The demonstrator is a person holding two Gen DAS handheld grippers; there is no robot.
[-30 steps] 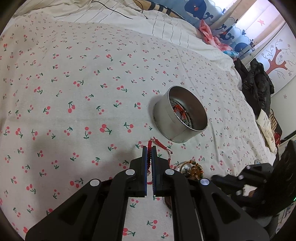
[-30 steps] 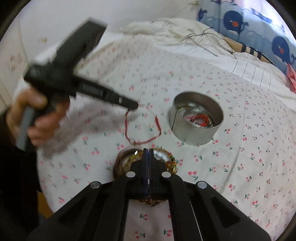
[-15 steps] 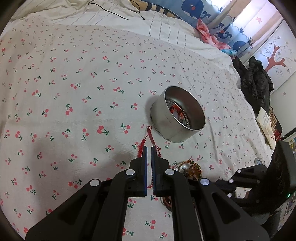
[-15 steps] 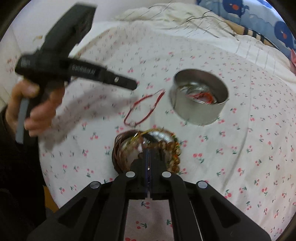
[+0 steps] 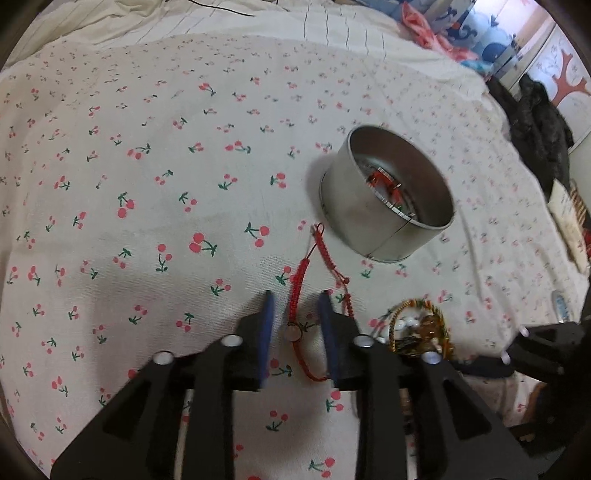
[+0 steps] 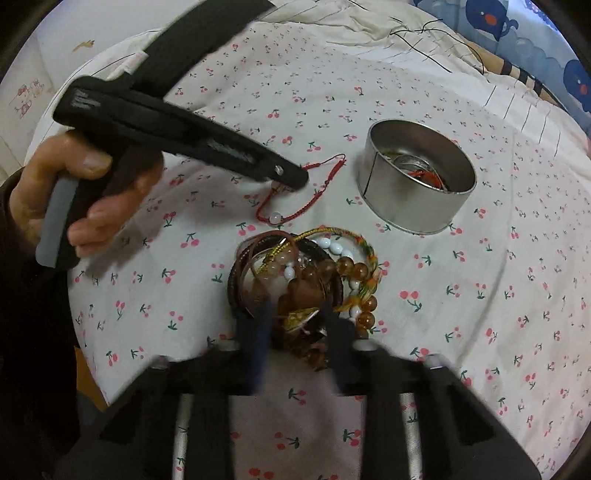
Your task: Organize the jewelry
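Observation:
A red braided bracelet (image 5: 300,275) with one pale bead lies flat on the cherry-print sheet. My left gripper (image 5: 296,300) straddles it, jaws opening, pads clear of the cord. In the right wrist view the left gripper (image 6: 291,180) hovers just over the same red bracelet (image 6: 295,218). A round metal tin (image 5: 354,218) (image 6: 406,216) stands beyond, with red cord and rings inside. My right gripper (image 6: 295,314) is low over a pile of bead and cord bracelets (image 6: 325,269) (image 5: 419,326). Its blurred jaws are closing, still apart, with brown beads between them.
A person's hand (image 6: 77,206) holds the left gripper's handle at the left. The bed's near edge (image 6: 88,369) drops off at lower left. A striped quilt (image 5: 332,33) with a black cable lies at the back. Dark clothing (image 5: 535,125) is heaped at far right.
The left gripper sank toward the sheet and opened, letting go of the red bracelet, which now lies flat. The right gripper dropped closer to the bracelet pile and its jaws parted.

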